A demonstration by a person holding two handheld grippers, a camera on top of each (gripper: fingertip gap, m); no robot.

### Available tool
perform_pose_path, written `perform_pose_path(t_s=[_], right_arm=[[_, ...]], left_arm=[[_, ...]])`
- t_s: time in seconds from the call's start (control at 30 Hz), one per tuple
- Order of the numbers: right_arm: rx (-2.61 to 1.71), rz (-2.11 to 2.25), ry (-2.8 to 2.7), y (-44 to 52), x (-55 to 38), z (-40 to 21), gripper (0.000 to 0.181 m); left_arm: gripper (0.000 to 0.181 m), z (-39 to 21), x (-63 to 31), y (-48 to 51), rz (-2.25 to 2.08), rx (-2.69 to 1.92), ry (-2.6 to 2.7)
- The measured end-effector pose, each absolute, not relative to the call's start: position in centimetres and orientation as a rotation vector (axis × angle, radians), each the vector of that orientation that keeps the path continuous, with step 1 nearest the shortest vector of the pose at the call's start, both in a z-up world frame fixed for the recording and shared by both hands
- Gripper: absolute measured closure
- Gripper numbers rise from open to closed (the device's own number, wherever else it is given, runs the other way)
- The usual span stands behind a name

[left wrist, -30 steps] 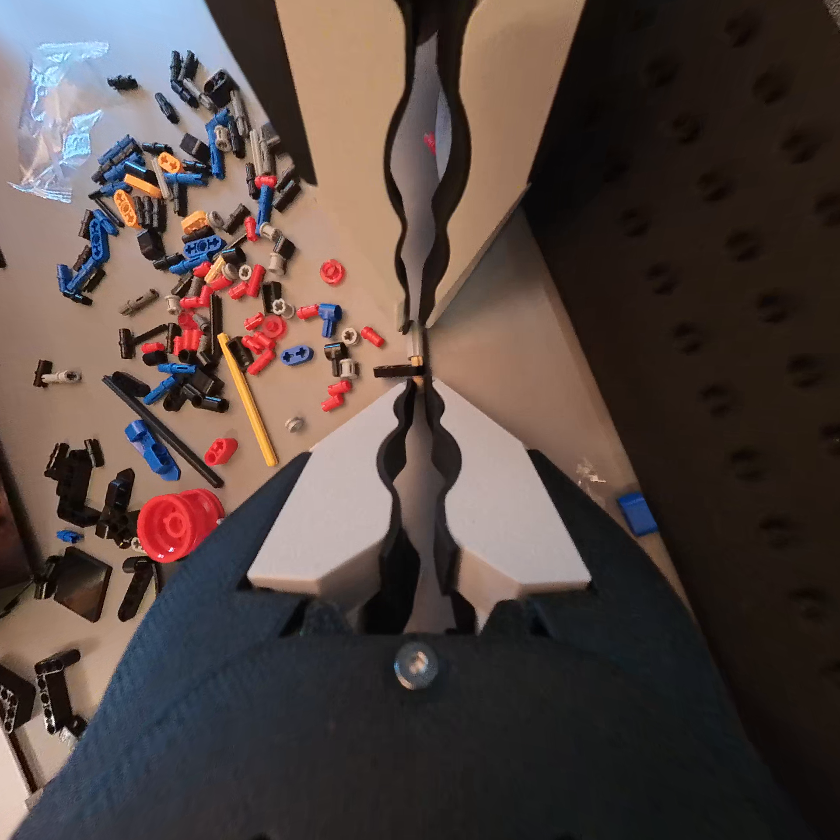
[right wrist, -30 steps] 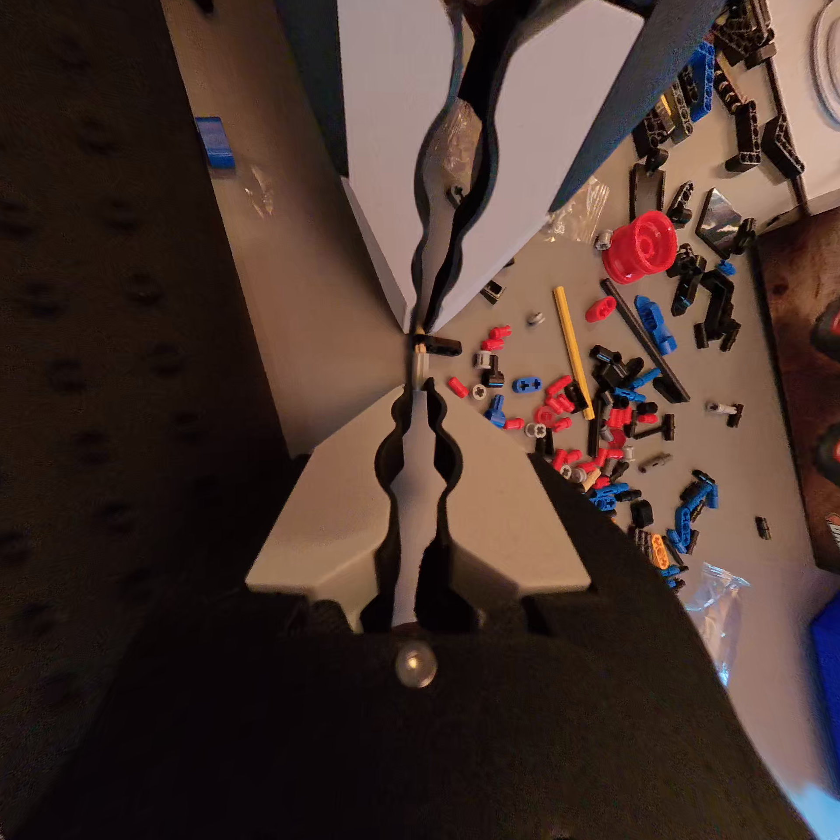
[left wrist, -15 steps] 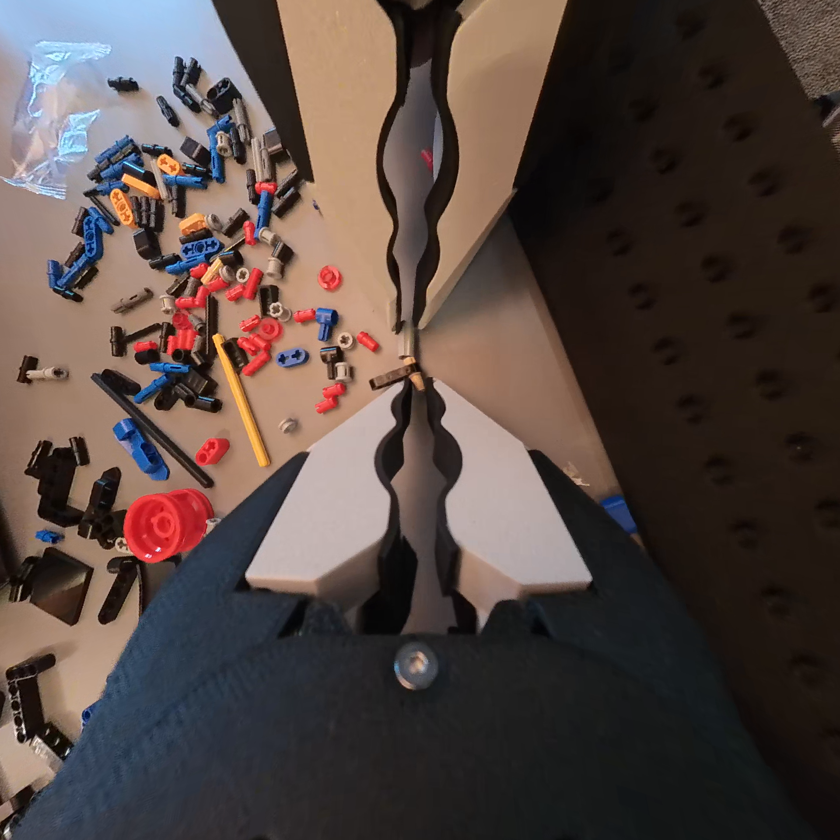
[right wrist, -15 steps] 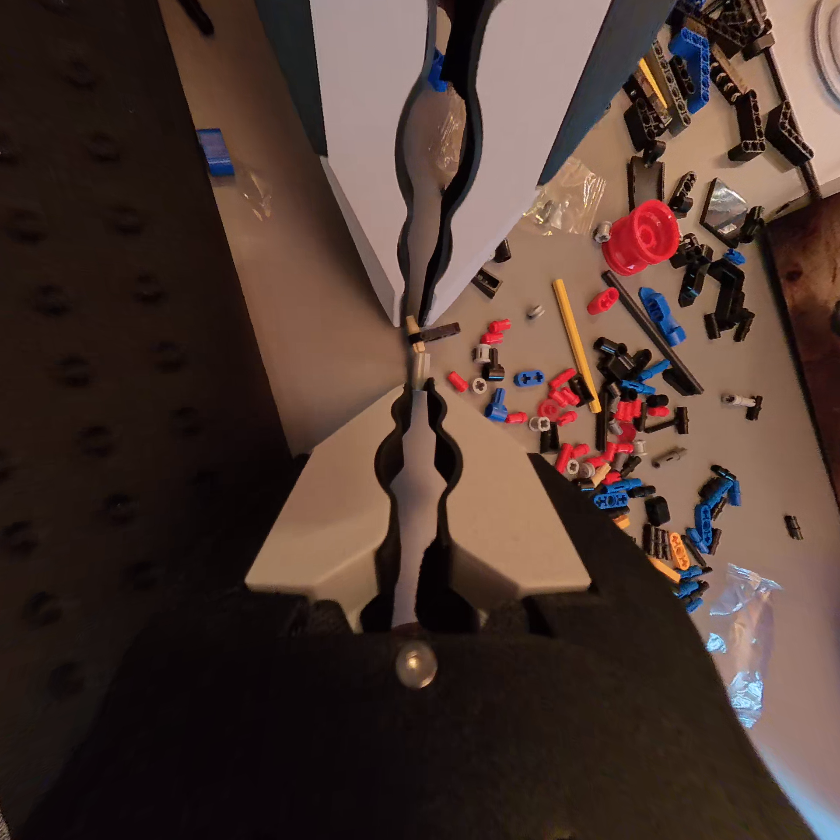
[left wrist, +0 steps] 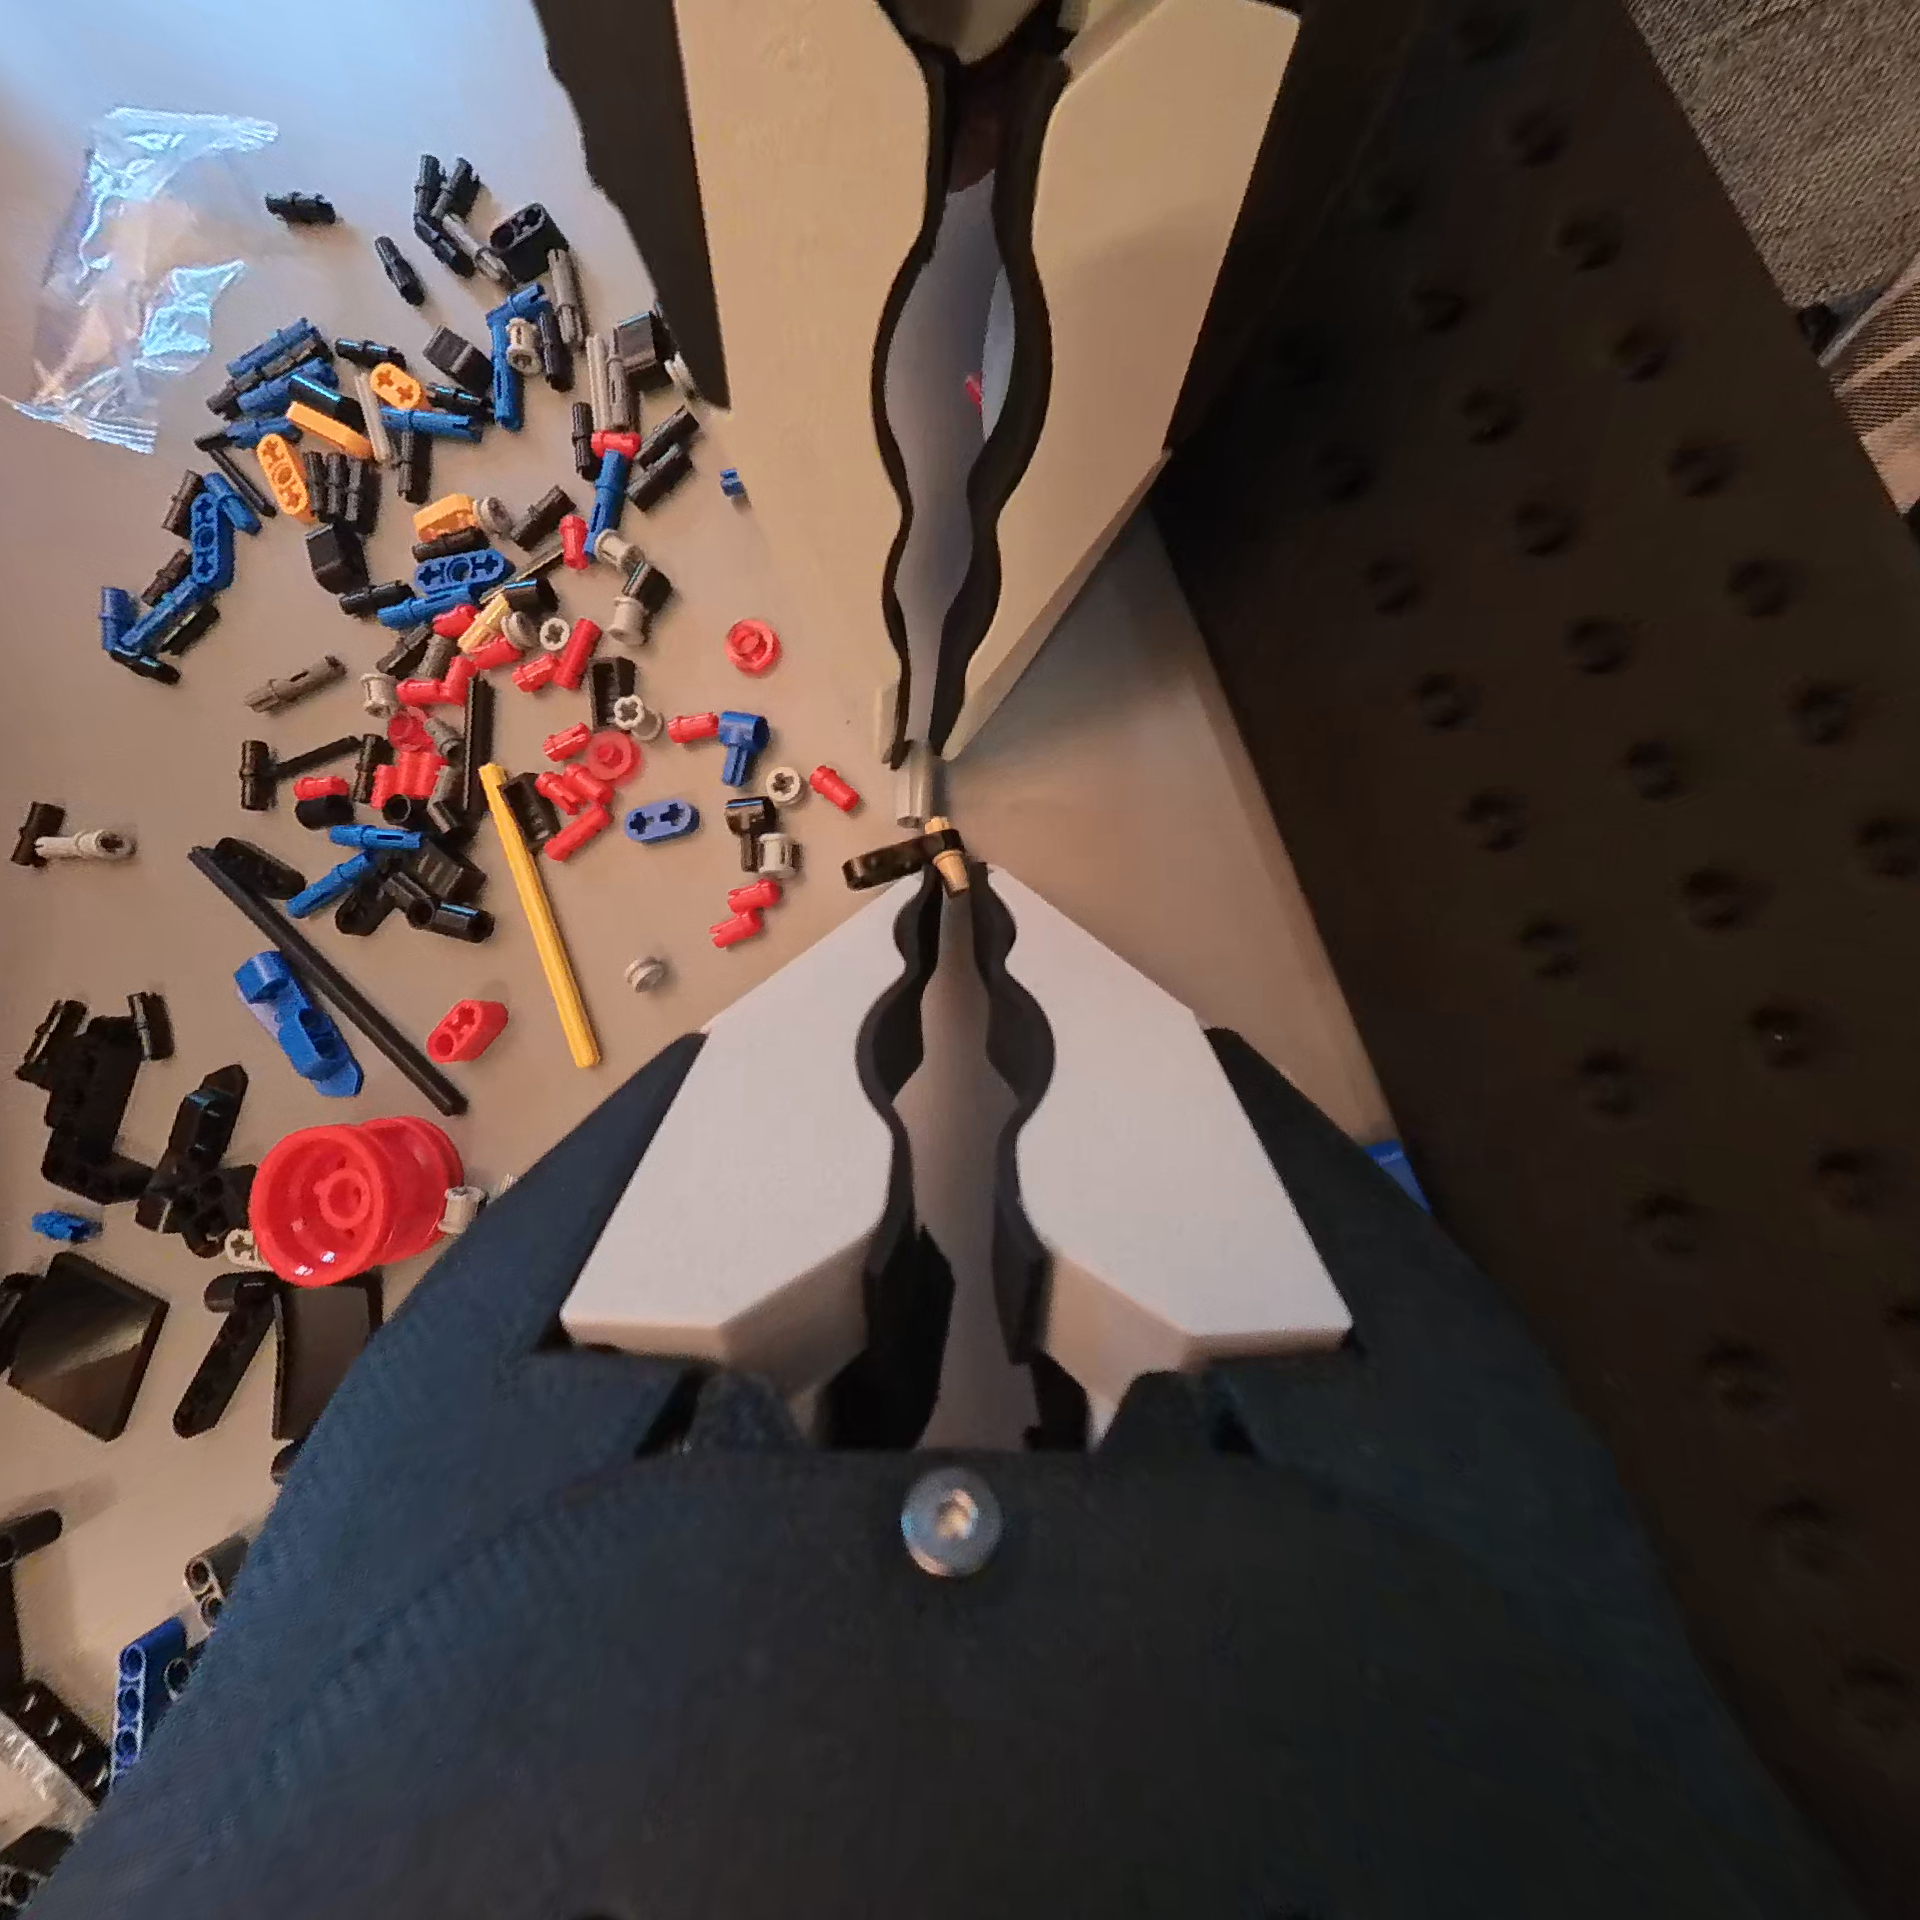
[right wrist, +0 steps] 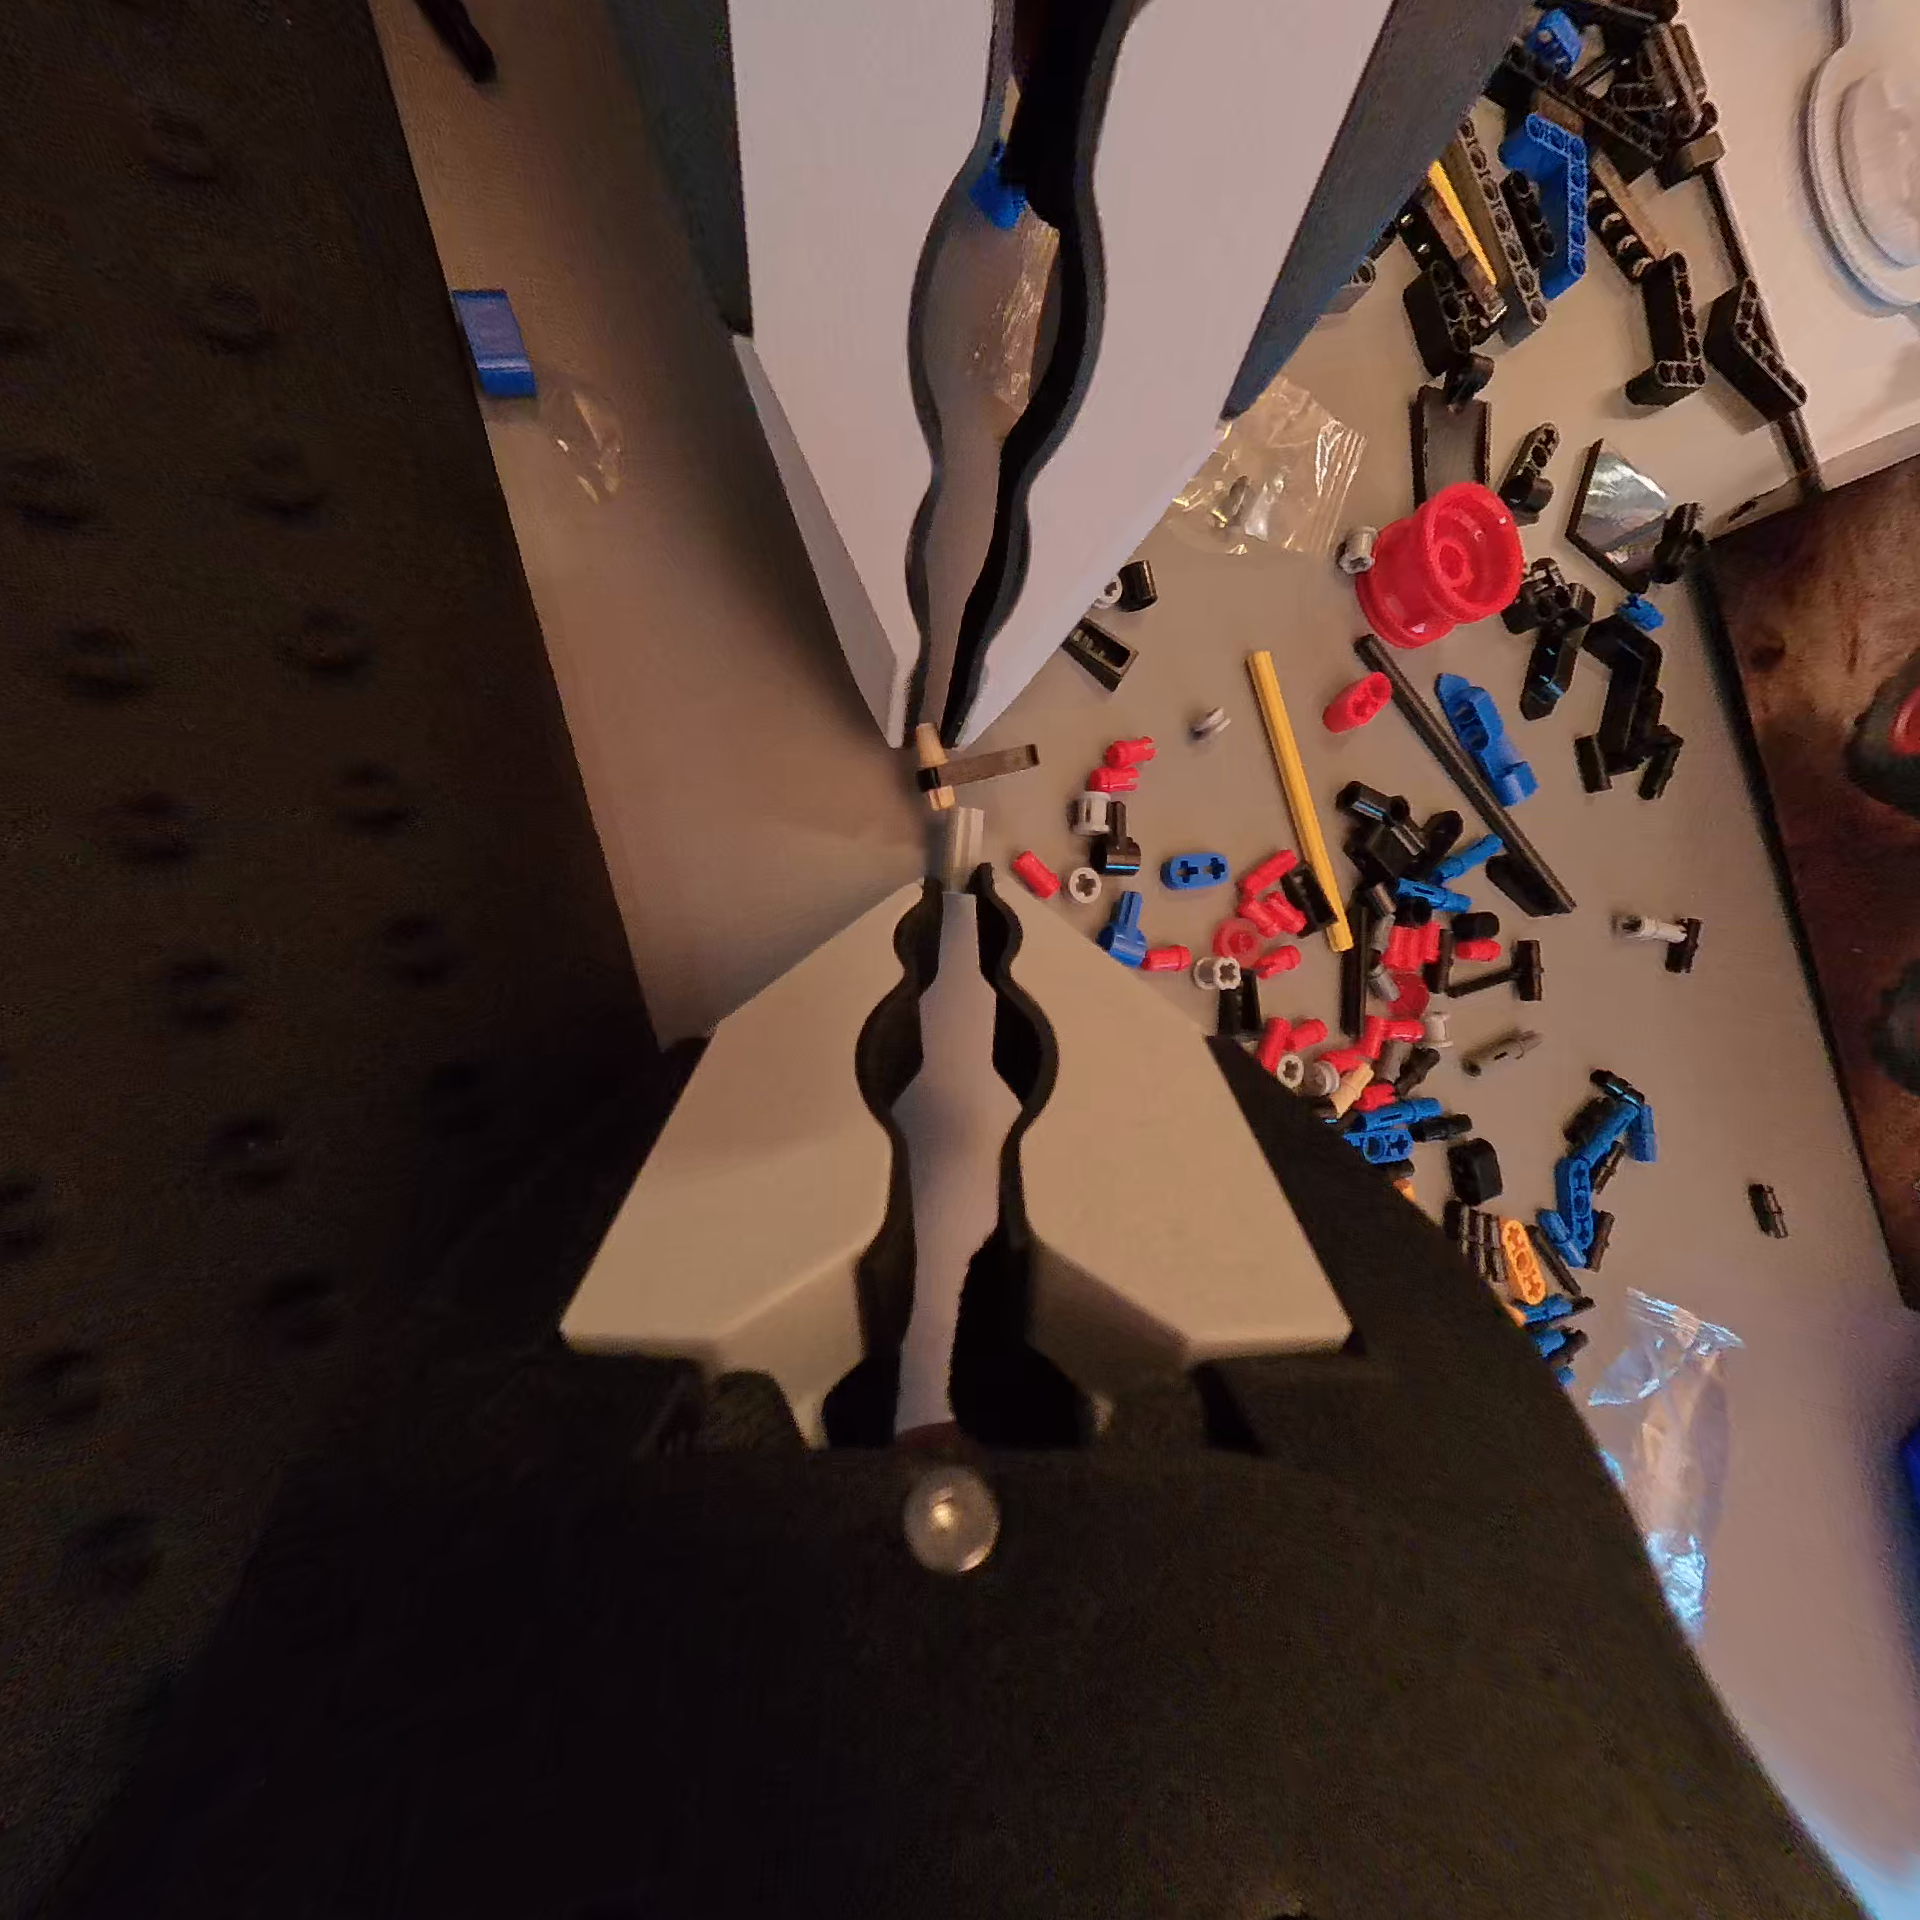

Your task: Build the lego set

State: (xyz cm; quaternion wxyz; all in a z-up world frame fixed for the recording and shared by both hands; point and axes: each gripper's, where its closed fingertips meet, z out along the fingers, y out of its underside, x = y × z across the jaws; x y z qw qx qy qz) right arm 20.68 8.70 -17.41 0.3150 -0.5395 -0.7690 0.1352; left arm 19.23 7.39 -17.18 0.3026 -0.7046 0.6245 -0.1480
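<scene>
the build looks barely begun: nearly all the loose pieces (left wrist: 436, 665) lie scattered on the table (left wrist: 1081, 665), among them a red wheel (left wrist: 348, 1205), a yellow axle (left wrist: 538, 914) and a long black axle (left wrist: 322, 977), and no larger assembly shows in either view. the one bit of joining in hand sits in the air between the two tools, above the table's bare strip. the left hand-held gripper (left wrist: 948, 881) is clamped on a tan pin (left wrist: 943, 847) that passes through the end of a short black beam (left wrist: 883, 860); the beam's long axis runs crosswise, pointing toward the pile. the right hand-held gripper (right wrist: 958, 878) is closed on a small grey connector (right wrist: 961, 836), whose long axis lies roughly along its fingers, aimed at the tan pin's free end. the two parts look very close, slightly offset; i cannot tell whether they touch. seating the connector seems the step left here, with everything else to follow.
</scene>
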Motion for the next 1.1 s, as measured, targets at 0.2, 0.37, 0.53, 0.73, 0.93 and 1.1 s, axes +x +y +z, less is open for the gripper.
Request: perform_pose_path(t_s=[0.2, 0.37, 0.53, 0.73, 0.93, 1.1], right_arm=[[-1.382, 0.323, -2.026, 8.68, 20.58, -17.54, 0.175], [-1.363, 0.306, -2.049, 8.66, 20.59, -17.59, 0.176], [-1.368, 0.342, -2.065, 8.62, 20.61, -17.61, 0.176], [-1.374, 0.369, -2.079, 8.58, 20.6, -17.63, 0.176], [-1.371, 0.38, -2.1, 8.44, 20.52, -17.64, 0.176], [-1.36, 0.375, -2.107, 8.32, 20.46, -17.64, 0.176]], left_arm=[[0.178, -17.02, 19.33, 7.56, -0.402, -1.863, 1.63], [0.179, -17.24, 19.27, 7.63, -0.411, -1.866, 1.618], [0.178, -17.83, 18.68, 7.65, -0.43, -1.895, 1.605], [0.175, -17.91, 18.71, 7.71, -0.449, -1.895, 1.592], [0.177, -17.94, 19.11, 7.69, -0.45, -1.878, 1.588], [0.178, -17.93, 19.03, 7.96, -0.427, -1.872, 1.577]])
